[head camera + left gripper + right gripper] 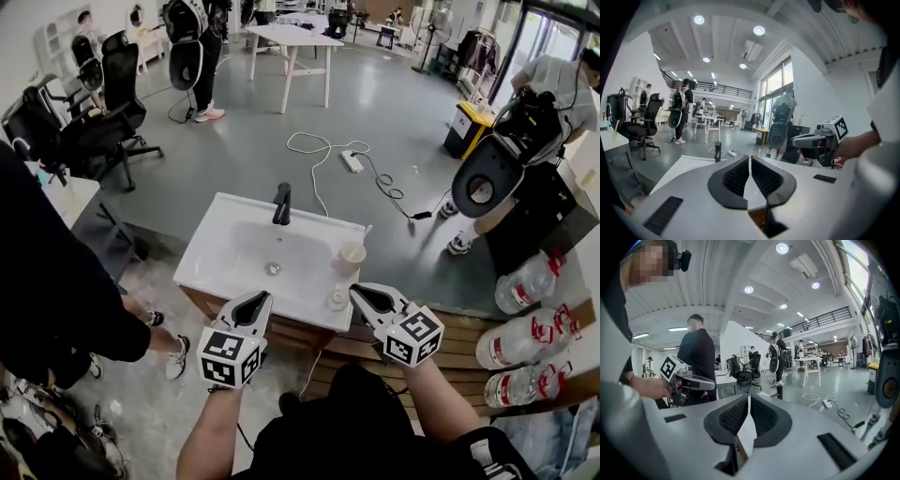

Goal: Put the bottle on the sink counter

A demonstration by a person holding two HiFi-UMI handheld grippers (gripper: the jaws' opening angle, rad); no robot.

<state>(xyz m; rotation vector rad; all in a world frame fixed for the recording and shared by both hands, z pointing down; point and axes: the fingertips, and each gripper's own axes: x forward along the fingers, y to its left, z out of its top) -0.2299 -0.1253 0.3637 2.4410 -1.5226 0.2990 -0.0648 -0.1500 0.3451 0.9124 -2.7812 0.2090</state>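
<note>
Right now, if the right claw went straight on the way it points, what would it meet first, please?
Probably the black faucet, which stands just beyond the tips of the shut right claw in its own view, across the white sink. Depth is unclear, so it might pass beside it.

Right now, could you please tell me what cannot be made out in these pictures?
- Head view: the small round object on the sink counter is too small to identify.
- Head view: the bottles at the right have labels too small to read.
- Left gripper view: the left gripper fills the foreground and hides most of the sink counter. Only the faucet rises clear.
</note>
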